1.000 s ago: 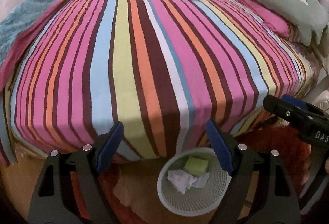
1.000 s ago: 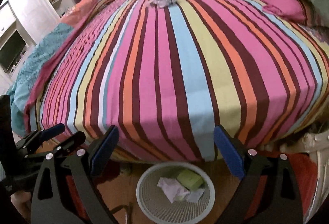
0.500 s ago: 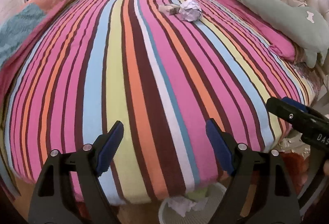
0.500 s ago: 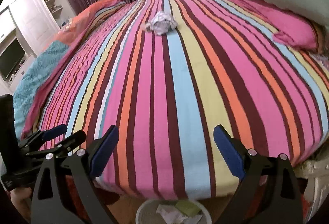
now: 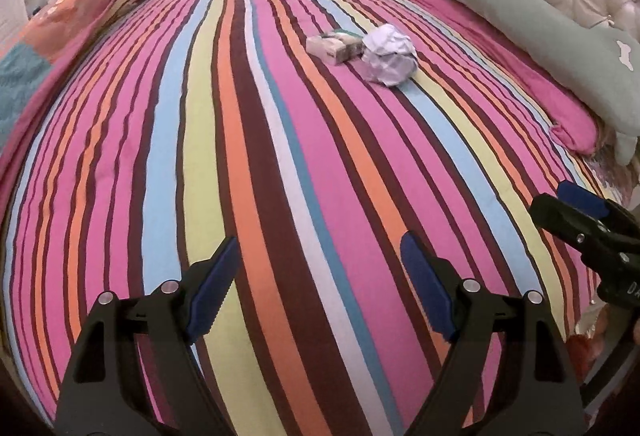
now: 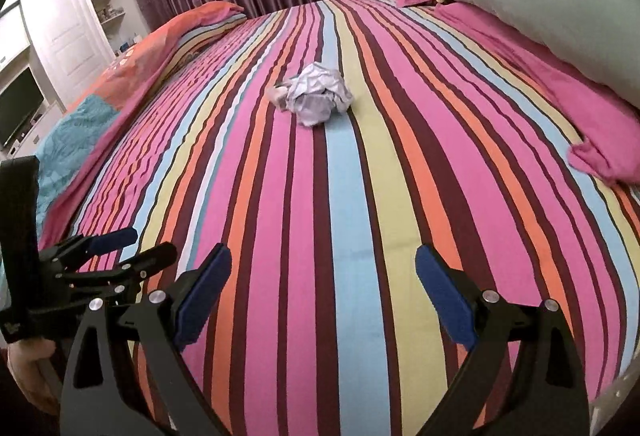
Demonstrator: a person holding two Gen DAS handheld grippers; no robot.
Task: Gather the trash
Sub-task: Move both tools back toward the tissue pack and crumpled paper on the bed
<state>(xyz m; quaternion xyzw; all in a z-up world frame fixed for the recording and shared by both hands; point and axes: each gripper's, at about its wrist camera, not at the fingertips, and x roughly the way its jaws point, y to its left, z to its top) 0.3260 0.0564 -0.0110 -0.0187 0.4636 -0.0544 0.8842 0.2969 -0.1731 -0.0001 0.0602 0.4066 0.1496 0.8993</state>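
I reach across the striped bed [image 5: 280, 196] toward the trash, a crumpled paper ball [image 5: 390, 56] touching a small flattened carton [image 5: 334, 46], both lying well ahead near the middle of the bed. My left tool [image 5: 316, 288] and right tool [image 6: 322, 294] hang spread and empty above the near edge; the next move, I judge, calls for carrying one tool forward to straddle the ball and pinch it gently. The only writing is white letters, "DA", on the right tool's body, cut off at the left view's edge; the carton's print is too blurred to read.
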